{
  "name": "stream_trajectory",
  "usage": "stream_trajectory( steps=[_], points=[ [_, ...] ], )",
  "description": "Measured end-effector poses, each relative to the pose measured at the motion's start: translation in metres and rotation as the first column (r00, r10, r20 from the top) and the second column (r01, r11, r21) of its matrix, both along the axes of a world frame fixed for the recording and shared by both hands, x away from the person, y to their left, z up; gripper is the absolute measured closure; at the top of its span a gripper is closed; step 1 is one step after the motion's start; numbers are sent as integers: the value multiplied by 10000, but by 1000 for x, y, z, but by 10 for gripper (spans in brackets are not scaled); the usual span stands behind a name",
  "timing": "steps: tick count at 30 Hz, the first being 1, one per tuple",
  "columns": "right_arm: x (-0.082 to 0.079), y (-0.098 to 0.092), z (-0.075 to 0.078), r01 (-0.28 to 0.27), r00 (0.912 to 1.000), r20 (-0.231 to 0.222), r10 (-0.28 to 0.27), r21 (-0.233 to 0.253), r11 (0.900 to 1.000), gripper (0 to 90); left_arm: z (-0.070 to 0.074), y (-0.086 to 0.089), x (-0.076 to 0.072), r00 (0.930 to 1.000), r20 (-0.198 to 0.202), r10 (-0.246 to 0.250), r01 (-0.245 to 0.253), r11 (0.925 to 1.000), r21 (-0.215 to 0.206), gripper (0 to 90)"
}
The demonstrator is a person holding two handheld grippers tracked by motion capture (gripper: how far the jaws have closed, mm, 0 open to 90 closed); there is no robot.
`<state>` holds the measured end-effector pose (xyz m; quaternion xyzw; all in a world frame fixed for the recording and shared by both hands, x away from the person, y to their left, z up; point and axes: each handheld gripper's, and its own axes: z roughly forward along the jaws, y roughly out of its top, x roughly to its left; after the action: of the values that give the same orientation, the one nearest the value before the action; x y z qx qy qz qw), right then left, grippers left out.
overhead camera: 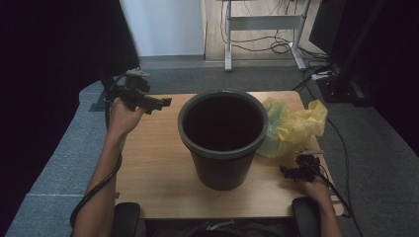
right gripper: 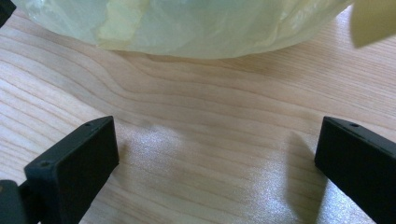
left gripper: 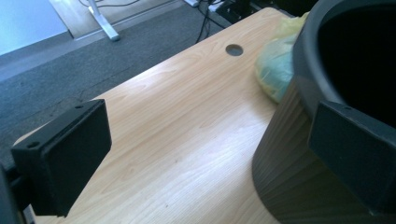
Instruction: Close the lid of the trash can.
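A dark grey ribbed bin (overhead camera: 222, 138) stands upright and empty-looking in the middle of the wooden table (overhead camera: 158, 168). A crumpled yellow-green plastic bag (overhead camera: 294, 126) lies against its right side. My left gripper (overhead camera: 165, 102) hovers open near the table's back left, pointing at the bin. In the left gripper view its jaws (left gripper: 210, 121) gape wide, one in front of the bin's rim (left gripper: 308, 56), the bag (left gripper: 275, 65) beyond. My right gripper (overhead camera: 289, 170) rests low at the front right, open (right gripper: 217, 135), bare wood between its jaws and the bag (right gripper: 187, 28) just ahead.
A round cable hole (left gripper: 234, 49) is cut in the tabletop behind the bin. Grey carpet surrounds the table. A desk frame (overhead camera: 262, 29) with loose cables stands at the back. Chair armrests (overhead camera: 126, 217) flank the table's front edge.
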<state>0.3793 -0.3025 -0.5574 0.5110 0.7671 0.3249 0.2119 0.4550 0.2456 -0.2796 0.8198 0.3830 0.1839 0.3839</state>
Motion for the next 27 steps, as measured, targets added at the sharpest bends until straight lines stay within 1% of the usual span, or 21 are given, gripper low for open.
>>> stream_trajectory(
  steps=[3, 6, 9, 15, 17, 21, 27],
  points=[
    [0, 0, 0, -5, 10000, 6, 5, -10, 10000, 0, -12, 11, -3, 9999, 78, 94, -94, 10000, 0, 0],
    [0, 0, 0, -10, 10000, 8, 10, -12, 10000, 0, -26, 20, -6, 9998, 122, 139, -137, 9998, -139, 0],
    [0, 0, 0, -6, 10000, 10, 6, -15, 10000, 0, -41, 27, -9, 9996, 157, 233, -233, 9997, 1, 0],
    [0, 0, 0, -15, 10000, 9, 15, -29, 10000, 0, -69, 39, -14, 9988, 220, 442, -442, 9990, -20, 0],
    [0, 0, 0, -10, 10000, 11, 10, -21, 10000, 0, -78, 42, -16, 9985, 190, 507, -506, 9987, -90, 0],
    [0, 0, 0, -16, 10000, 8, 16, -23, 10000, 0, -95, 48, -19, 9977, 204, 640, -640, 9979, -17, 0],
    [0, 0, 0, -33, 10000, 1, 33, -35, 10000, 0, -123, 54, -24, 9964, 2, 849, -849, 9963, -100, 0]
  ],
)
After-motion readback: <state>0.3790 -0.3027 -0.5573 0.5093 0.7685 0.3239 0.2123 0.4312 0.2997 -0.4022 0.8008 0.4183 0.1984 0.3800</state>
